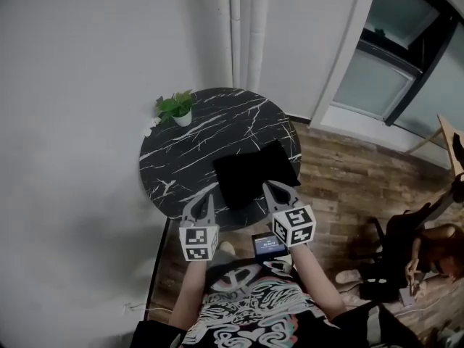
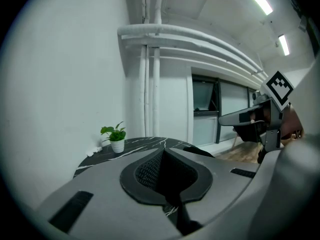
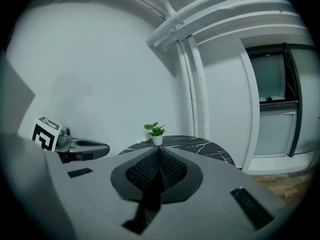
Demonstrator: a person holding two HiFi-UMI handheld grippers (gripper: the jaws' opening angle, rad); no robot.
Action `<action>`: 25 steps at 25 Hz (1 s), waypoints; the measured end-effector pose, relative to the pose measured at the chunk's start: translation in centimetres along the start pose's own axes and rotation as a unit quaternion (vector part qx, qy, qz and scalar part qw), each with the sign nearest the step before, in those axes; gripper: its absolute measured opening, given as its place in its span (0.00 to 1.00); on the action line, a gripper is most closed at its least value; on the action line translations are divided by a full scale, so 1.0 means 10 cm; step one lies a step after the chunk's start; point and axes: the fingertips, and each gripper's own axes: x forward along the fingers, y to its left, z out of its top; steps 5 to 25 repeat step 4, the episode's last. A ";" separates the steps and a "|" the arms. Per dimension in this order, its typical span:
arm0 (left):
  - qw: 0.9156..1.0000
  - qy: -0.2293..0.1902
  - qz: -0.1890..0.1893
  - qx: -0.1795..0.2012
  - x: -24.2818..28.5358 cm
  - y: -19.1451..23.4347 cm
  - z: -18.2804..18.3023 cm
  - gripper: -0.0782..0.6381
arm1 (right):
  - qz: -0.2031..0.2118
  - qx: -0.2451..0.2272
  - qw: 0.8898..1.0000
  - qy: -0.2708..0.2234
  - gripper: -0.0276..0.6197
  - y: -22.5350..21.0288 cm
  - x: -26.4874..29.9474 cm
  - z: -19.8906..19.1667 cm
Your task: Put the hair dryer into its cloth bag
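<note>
Left gripper (image 1: 205, 202): jaws together, nothing held, above near rim of counter (image 1: 185, 158) | right gripper (image 1: 275, 191): jaws together, nothing held, at near edge of cloth bag (image 1: 254, 174) | cloth bag: black, lying on counter's near-right part | potted plant (image 1: 176, 108): upright at far-left rim.

Worktop contents
Cloth bag (image 1: 254, 172) on worktop (image 1: 181, 167), near right; potted plant (image 1: 176, 109) at far left rim, well apart.

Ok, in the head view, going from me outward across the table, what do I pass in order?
The left hand-held gripper and right hand-held gripper side by side → black cloth bag → potted plant → white wall pipes
</note>
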 end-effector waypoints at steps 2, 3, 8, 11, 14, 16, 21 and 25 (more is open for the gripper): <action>1.000 0.004 -0.003 0.000 0.02 -0.01 0.01 0.13 | 0.001 -0.005 1.000 -0.001 0.07 -0.01 0.01 0.02; 1.000 0.005 -0.003 0.000 0.03 -0.02 0.01 0.13 | 0.000 -0.007 1.000 -0.003 0.07 -0.03 0.01 0.04; 1.000 0.005 -0.004 -0.001 0.05 -0.02 0.02 0.13 | 0.000 -0.010 1.000 -0.005 0.07 -0.04 0.02 0.06; 1.000 0.005 -0.004 -0.001 0.05 -0.02 0.02 0.13 | 0.000 -0.010 1.000 -0.005 0.07 -0.04 0.02 0.06; 1.000 0.005 -0.004 -0.001 0.05 -0.02 0.02 0.13 | 0.000 -0.010 1.000 -0.005 0.07 -0.04 0.02 0.06; 1.000 0.005 -0.004 -0.001 0.05 -0.02 0.02 0.13 | 0.000 -0.010 1.000 -0.005 0.07 -0.04 0.02 0.06; 1.000 0.005 -0.004 -0.001 0.05 -0.02 0.02 0.13 | 0.000 -0.010 1.000 -0.005 0.07 -0.04 0.02 0.06; 1.000 0.005 -0.004 -0.001 0.05 -0.02 0.02 0.13 | 0.000 -0.010 1.000 -0.005 0.07 -0.04 0.02 0.06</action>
